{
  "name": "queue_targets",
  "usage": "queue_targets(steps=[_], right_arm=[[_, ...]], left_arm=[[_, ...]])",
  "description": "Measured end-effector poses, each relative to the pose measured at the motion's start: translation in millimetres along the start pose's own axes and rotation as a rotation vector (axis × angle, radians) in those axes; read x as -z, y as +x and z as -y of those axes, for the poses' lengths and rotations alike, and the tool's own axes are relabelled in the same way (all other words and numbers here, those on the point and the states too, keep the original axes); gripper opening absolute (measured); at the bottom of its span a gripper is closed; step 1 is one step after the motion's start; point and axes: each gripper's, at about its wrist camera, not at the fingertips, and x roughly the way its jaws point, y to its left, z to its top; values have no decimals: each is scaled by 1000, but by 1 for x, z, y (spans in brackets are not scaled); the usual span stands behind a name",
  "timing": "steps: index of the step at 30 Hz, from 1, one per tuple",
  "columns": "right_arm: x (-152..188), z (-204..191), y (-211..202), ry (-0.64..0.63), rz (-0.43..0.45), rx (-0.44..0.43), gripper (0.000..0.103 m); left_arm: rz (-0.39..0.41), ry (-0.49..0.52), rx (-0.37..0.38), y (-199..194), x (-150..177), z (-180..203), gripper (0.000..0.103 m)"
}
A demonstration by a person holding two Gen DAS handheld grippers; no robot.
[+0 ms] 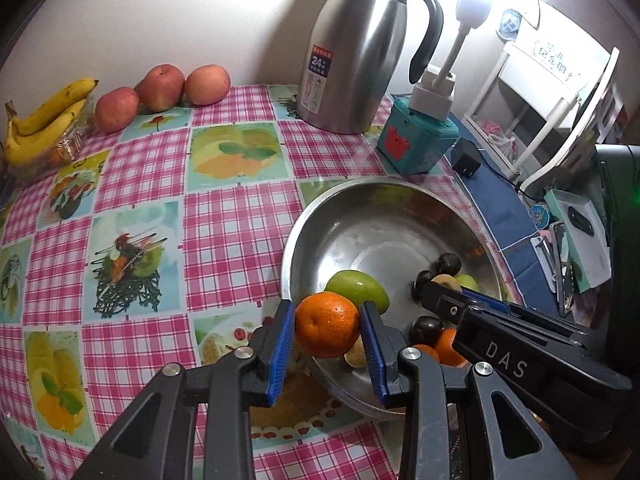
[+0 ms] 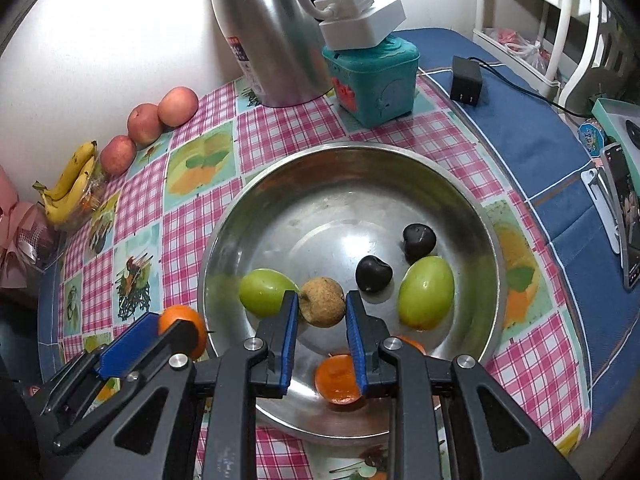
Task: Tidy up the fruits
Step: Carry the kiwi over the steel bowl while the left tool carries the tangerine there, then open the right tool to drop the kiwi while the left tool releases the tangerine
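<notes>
My left gripper [image 1: 327, 330] is shut on an orange [image 1: 327, 325] and holds it over the near left rim of a steel bowl [image 1: 320, 232]. It also shows in the right wrist view [image 2: 182, 330]. My right gripper [image 2: 322, 304] is shut on a small brown fruit [image 2: 322, 301] above the bowl [image 2: 472, 200]. In the bowl lie two green fruits [image 2: 426, 297], two dark plums [image 2: 373, 274] and oranges [image 2: 336, 378]. The right gripper [image 1: 444, 285] reaches into the bowl in the left wrist view.
Three red apples [image 1: 162, 87] and a banana bunch [image 1: 44, 120] lie at the table's far left by the wall. A steel thermos jug [image 1: 360, 48], a teal box [image 1: 418, 140] with a white lamp, a black charger [image 1: 465, 158] and a white rack [image 1: 560, 92] stand behind and right.
</notes>
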Motion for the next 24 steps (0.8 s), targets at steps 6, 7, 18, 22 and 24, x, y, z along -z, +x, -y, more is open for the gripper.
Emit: queue_targets(steps=[6, 7, 18, 22, 24], right_arm=[[2, 3, 10, 8, -42, 1, 25], [3, 4, 13, 14, -54, -2, 25], [4, 6, 16, 38, -75, -18, 25], [4, 7, 14, 46, -70, -21, 25], [4, 7, 14, 47, -68, -25, 25]], left_arm=[[-23, -14, 9, 10, 1, -4, 36], [-26, -18, 13, 11, 1, -4, 36], [-36, -37, 34, 11, 0, -7, 41], [-33, -42, 31, 8, 0, -9, 46], [-30, -47, 31, 6, -1, -11, 46]])
